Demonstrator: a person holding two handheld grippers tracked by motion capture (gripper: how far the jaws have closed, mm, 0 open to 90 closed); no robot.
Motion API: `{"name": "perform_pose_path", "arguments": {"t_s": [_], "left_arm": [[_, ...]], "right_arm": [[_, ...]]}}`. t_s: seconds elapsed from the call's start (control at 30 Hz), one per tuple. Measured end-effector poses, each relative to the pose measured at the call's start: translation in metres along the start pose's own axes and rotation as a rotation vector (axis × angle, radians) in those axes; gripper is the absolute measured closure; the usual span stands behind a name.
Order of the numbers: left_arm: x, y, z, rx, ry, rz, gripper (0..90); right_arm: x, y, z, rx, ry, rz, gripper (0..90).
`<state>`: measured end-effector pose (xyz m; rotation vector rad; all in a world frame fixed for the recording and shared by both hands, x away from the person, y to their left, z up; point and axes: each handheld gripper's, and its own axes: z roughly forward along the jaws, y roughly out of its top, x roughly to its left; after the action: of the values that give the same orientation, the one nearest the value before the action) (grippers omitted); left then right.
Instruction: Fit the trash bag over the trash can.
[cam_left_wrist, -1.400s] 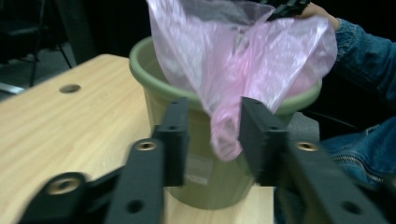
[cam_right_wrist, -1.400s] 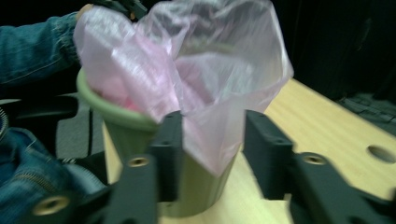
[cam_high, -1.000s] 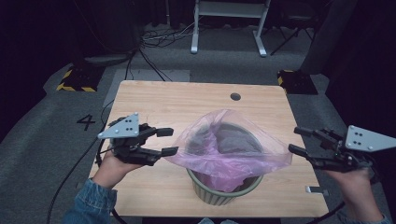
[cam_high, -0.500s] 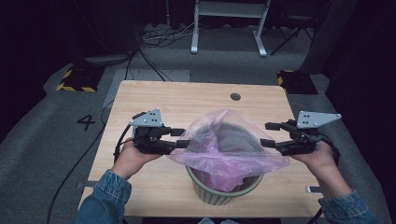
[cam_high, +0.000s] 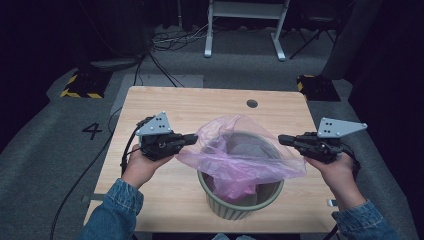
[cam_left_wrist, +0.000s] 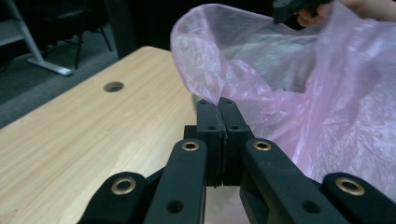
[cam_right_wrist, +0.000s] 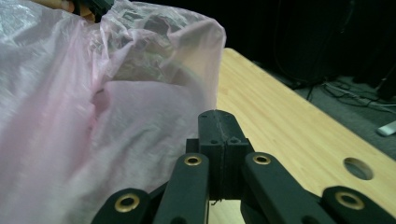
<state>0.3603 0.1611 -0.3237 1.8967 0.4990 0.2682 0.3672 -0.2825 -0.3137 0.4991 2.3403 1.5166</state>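
Pink plastic bag (cam_high: 240, 155) draped in and over a grey-green ribbed bin (cam_high: 240, 200), lower centre of the high view, on the near half of the tabletop (cam_high: 165, 105). Bag mouth pulled wide above the bin rim, film thin and see-through, crumpled inside the bin.

At the bag's left edge, left hand-held gripper (cam_high: 192, 138), level and pointing toward the frame's right; jaws have just been closing and now pressed together on a pinch of pink film, plain in the left gripper view (cam_left_wrist: 218, 105), where the bag (cam_left_wrist: 299, 84) rises from between the tips and spreads to the upper right.

At the bag's right edge, right hand-held gripper (cam_high: 281, 140), level and pointing toward the frame's left; jaws likewise just closed, tips together (cam_right_wrist: 217, 115). Bag (cam_right_wrist: 93, 116) just left of those tips in the right gripper view; whether film is caught between them cannot be told.

Round hole (cam_high: 252, 103) in the tabletop beyond the bin, upper centre. Denim sleeves at the bottom corners of the high view.
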Motion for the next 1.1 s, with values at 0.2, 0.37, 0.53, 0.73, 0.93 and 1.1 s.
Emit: {"name": "perform_pose_path", "arguments": {"t_s": [0.2, 0.37, 0.53, 0.73, 0.93, 1.1], "left_arm": [[0.002, -0.003, 0.007, 0.002, 0.010, 0.007, 89.1], [-0.002, -0.002, 0.015, 0.006, -0.020, 0.036, 89.1], [0.003, -0.006, 0.020, -0.005, -0.047, 0.024, 89.0], [0.016, -0.011, 0.022, 0.016, -0.008, -0.023, 89.1], [0.031, -0.019, 0.038, 0.068, 0.000, -0.092, 89.0], [0.033, -0.028, 0.059, 0.161, -0.010, -0.116, 89.0]], "right_arm": [[-0.010, -0.002, 0.008, -0.032, -0.002, 0.063, 52.2], [-0.014, -0.002, 0.022, -0.031, 0.061, 0.101, 53.9], [-0.012, -0.004, 0.034, 0.047, 0.083, 0.066, 87.5], [-0.021, -0.003, 0.027, 0.026, -0.006, 0.065, 89.6], [-0.038, -0.022, 0.035, 0.074, -0.035, 0.110, 89.5], [-0.041, -0.037, 0.049, 0.090, -0.028, 0.147, 89.3]]}}
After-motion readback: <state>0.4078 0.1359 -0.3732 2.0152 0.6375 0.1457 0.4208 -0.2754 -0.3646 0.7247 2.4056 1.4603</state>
